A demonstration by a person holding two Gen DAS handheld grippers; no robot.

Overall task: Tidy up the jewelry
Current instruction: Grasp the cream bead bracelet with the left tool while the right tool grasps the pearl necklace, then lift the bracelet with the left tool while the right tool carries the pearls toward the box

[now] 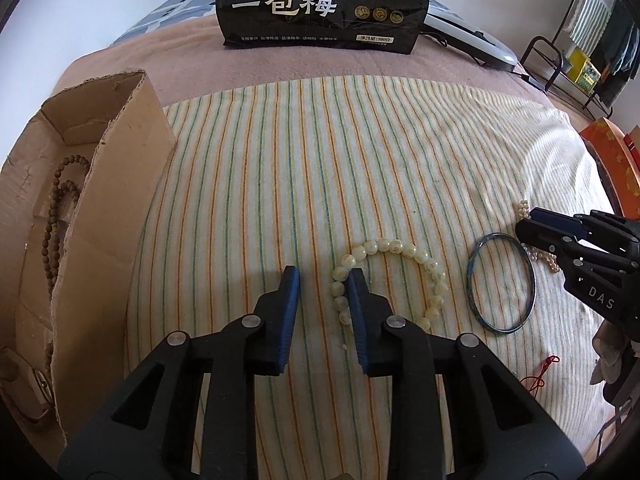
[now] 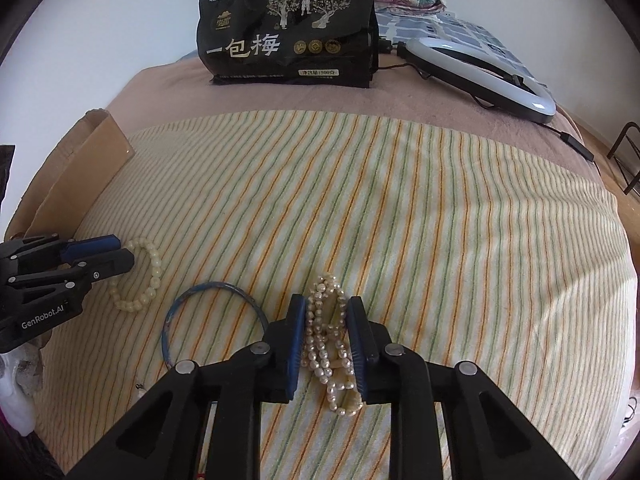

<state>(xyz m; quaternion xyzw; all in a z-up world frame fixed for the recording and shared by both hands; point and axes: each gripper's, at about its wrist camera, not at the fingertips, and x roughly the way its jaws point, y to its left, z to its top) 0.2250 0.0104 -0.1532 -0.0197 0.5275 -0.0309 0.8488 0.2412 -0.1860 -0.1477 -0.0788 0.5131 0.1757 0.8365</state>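
Observation:
On the striped towel (image 1: 320, 160) lie a pale green bead bracelet (image 1: 394, 248), a blue bangle (image 1: 502, 282) and a pearl strand (image 2: 326, 344). My left gripper (image 1: 324, 280) is open; its right finger rests just inside the bead bracelet's left side, nothing held. My right gripper (image 2: 326, 308) is open with the pearl strand lying between its fingers, not clamped. The right gripper also shows in the left wrist view (image 1: 528, 226), the left gripper in the right wrist view (image 2: 120, 250). The bangle (image 2: 212, 320) and bracelet (image 2: 148, 276) show there too.
A cardboard box (image 1: 100, 200) at the left holds a brown bead necklace (image 1: 58, 204). A black snack bag (image 1: 320, 4) stands at the back. A ring light (image 2: 492, 76) with its cable lies at the back right. A red box (image 1: 616, 168) sits at the right edge.

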